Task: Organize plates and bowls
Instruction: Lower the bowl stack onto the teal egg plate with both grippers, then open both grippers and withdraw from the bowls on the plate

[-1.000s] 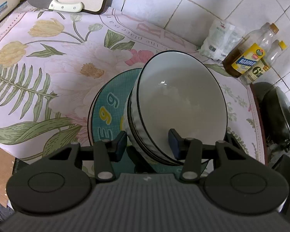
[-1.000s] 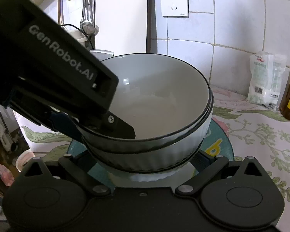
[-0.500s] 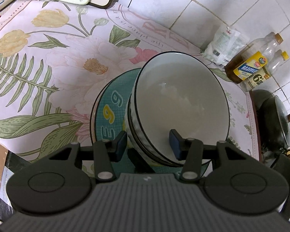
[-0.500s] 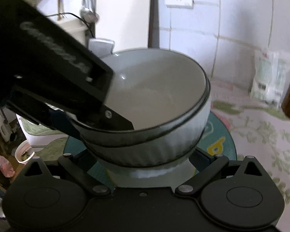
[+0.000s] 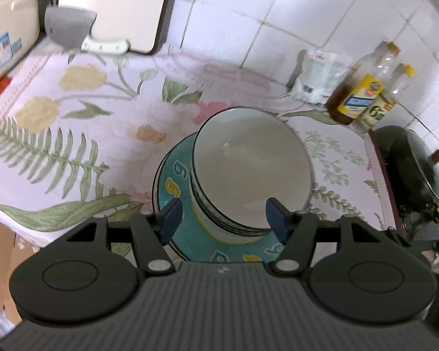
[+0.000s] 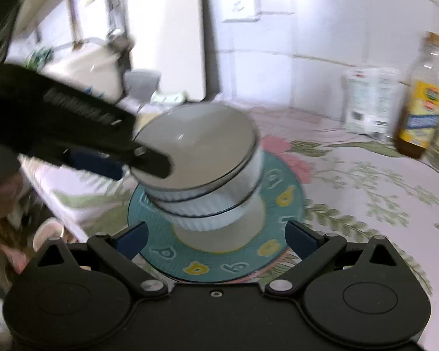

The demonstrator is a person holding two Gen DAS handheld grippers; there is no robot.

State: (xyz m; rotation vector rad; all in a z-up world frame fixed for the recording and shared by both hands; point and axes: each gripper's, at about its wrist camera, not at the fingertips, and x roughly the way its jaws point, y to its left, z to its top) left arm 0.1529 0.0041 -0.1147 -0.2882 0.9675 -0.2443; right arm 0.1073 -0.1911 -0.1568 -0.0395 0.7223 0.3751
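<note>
A stack of white ribbed bowls with dark rims (image 5: 253,169) stands on a teal plate with yellow and white figures (image 5: 175,181) on the floral cloth. It also shows in the right wrist view (image 6: 202,158) on the teal plate (image 6: 281,201). My left gripper (image 5: 224,219) is open, its blue pads either side of the stack's near edge and above it. My right gripper (image 6: 216,238) is open and empty, just short of the plate. The left gripper's body (image 6: 82,122) hangs over the bowls' left rim in the right wrist view.
A cleaver (image 5: 73,29) and a white cutting board (image 5: 117,5) lean at the back left. A white packet (image 5: 316,76) and oil bottles (image 5: 363,87) stand at the back right. A dark wok (image 5: 415,166) sits at the right. The counter's front edge runs at the left.
My left gripper has opened, let go of the bowl rim and pulled back and up. My right gripper has drawn back from the stack. The bowls rest on the plate.
</note>
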